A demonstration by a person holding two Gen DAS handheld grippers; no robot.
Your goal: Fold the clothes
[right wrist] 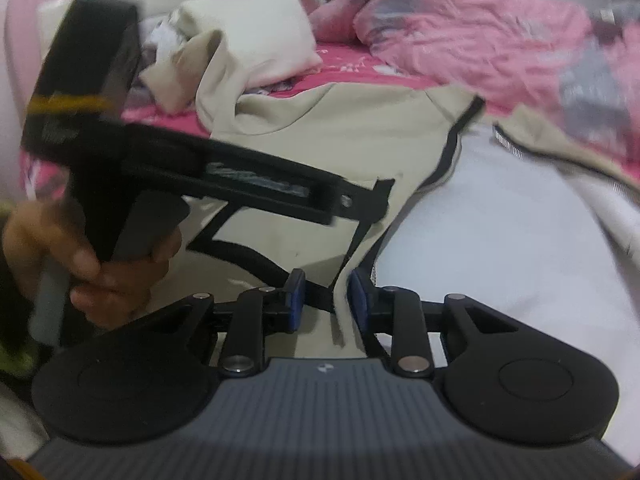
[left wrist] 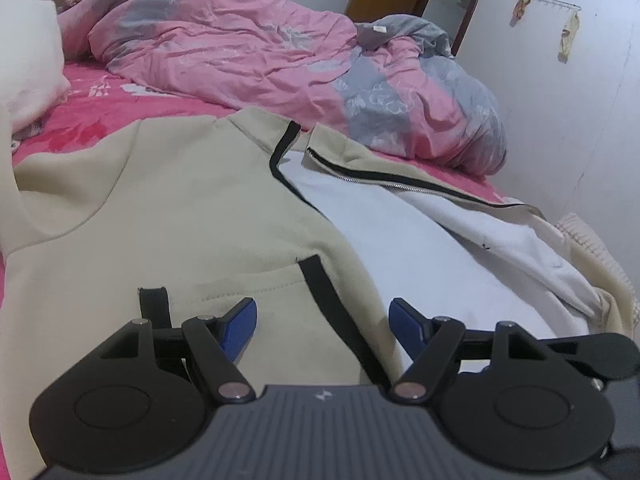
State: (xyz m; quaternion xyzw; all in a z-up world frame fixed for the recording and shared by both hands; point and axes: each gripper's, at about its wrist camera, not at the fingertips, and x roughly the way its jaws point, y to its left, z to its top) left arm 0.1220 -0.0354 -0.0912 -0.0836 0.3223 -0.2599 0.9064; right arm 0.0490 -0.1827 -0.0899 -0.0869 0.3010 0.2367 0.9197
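Left claw [left wrist: 322, 318]: jaws set wide, nothing between the blue pads [left wrist: 243, 322], poised low over the pocket area of a beige zip jacket [left wrist: 180, 200]. Right claw [right wrist: 326, 296]: jaws narrowed about the jacket's front edge, which stands up between the pads; firm contact cannot be confirmed through the blur. Jacket: spread front-up on the bed's pink floral sheet [left wrist: 80, 120], unzipped, black trim along zipper [left wrist: 400, 184] and pocket, white fleece lining [left wrist: 400, 240] exposed on one side. Left hand [right wrist: 92, 260]: gripping the handle of its tool, seen in the right view. Beyond: rumpled pink-and-grey quilt [left wrist: 260, 52], white pillow [left wrist: 28, 60], wall [left wrist: 580, 120].
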